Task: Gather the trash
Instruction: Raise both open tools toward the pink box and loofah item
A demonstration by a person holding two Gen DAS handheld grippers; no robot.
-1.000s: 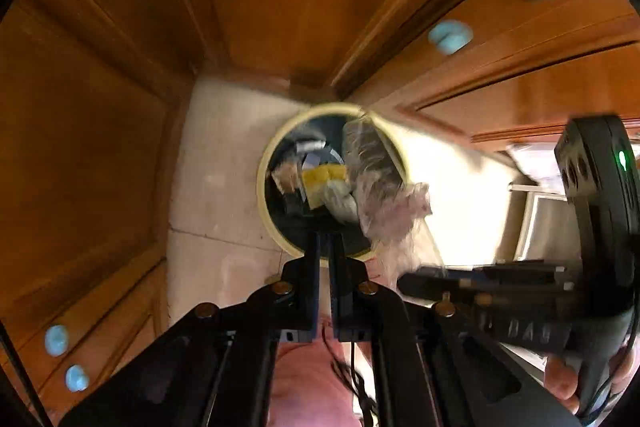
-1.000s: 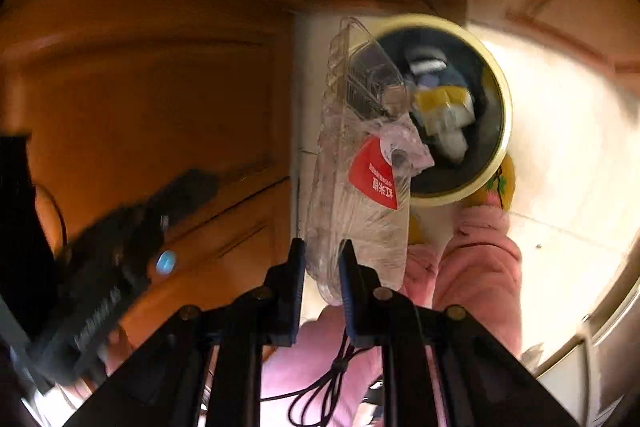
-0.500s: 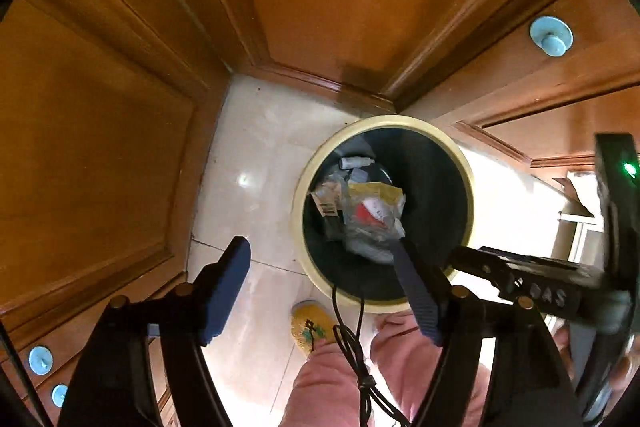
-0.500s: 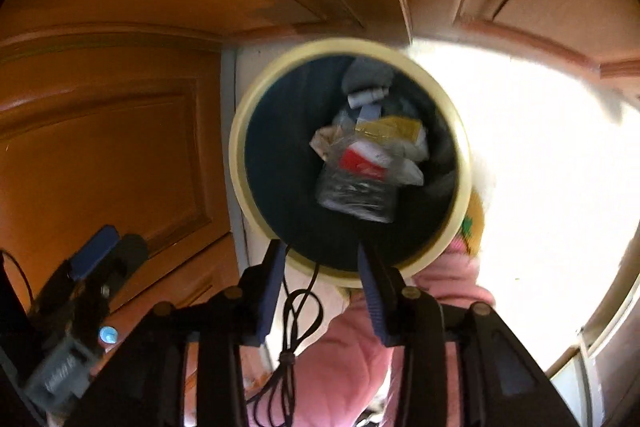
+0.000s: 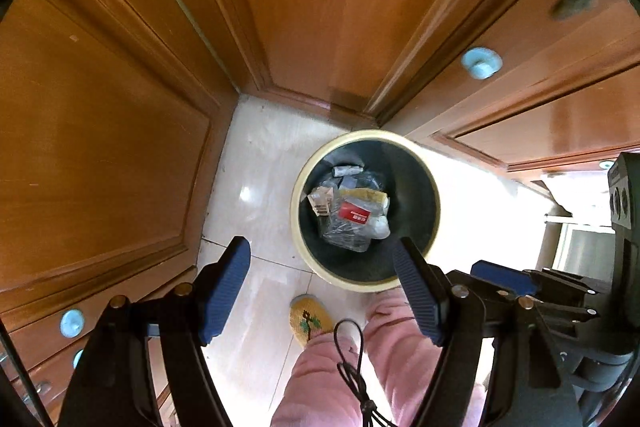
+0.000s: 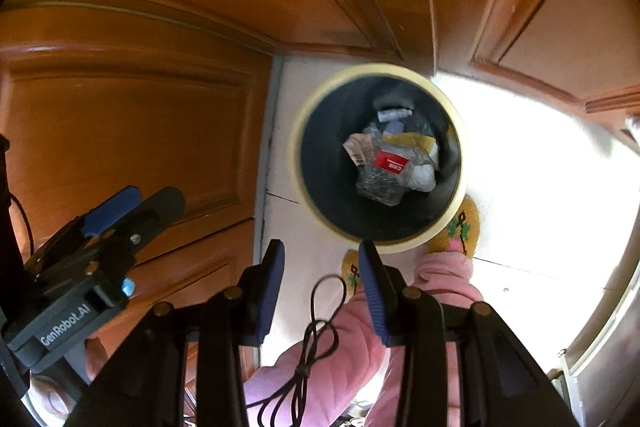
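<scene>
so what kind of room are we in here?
Probably a home, a corner hemmed in by wooden cabinets with pale blue knobs. A round trash bin stands on the pale tiled floor, and the person wears house slippers.

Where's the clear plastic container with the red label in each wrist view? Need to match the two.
Left wrist: container lies in the bin, right of picture centre, above the gap between this gripper's fingers.
Right wrist: container lies in the bin, just right of picture centre.
Shared landmark: the red label, facing up in both views.
</scene>
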